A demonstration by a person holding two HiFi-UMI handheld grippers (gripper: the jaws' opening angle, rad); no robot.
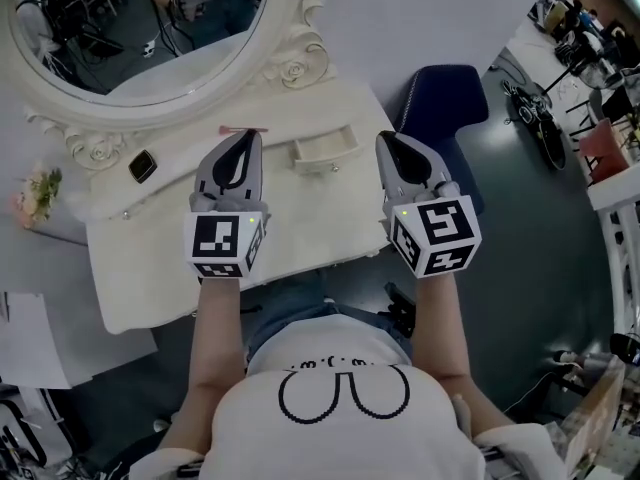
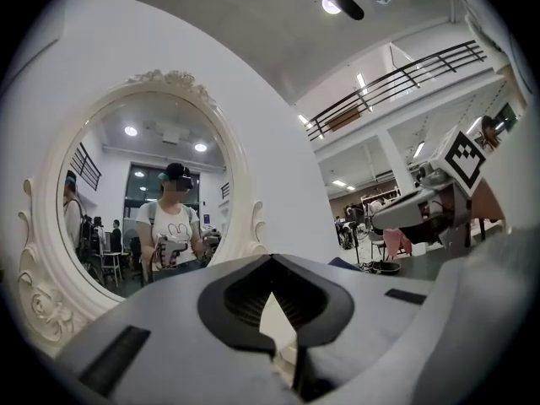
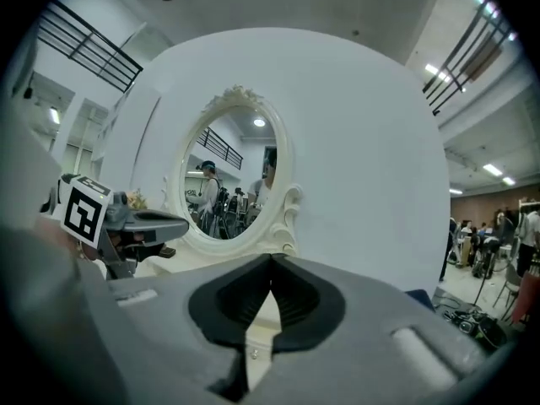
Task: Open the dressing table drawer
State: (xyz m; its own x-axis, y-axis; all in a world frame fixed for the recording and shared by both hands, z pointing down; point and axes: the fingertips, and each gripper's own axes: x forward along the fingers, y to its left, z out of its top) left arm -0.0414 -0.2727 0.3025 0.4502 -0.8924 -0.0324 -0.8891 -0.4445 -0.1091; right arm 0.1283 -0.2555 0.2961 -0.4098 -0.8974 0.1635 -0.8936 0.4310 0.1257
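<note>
Cream dressing table [image 1: 150,278], top surface largely bare; an oval mirror [image 1: 292,68] in a carved frame stands along its back edge. A small drawer [image 1: 325,150] at the middle of the top sits pulled out, interior exposed. Lying on the top: a small dark square object [image 1: 142,165] near the mirror's base at left, and a thin pink item [image 1: 243,129] by the frame.

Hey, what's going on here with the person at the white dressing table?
A person sits at a white dressing table with an oval mirror, holding a two-jaw tool in each hand. The left tool and the right tool both hover above the tabletop, jaws together and gripping nothing. Between them, a small drawer in front of the mirror stands pulled out, so the opening appears to be done already.
</note>
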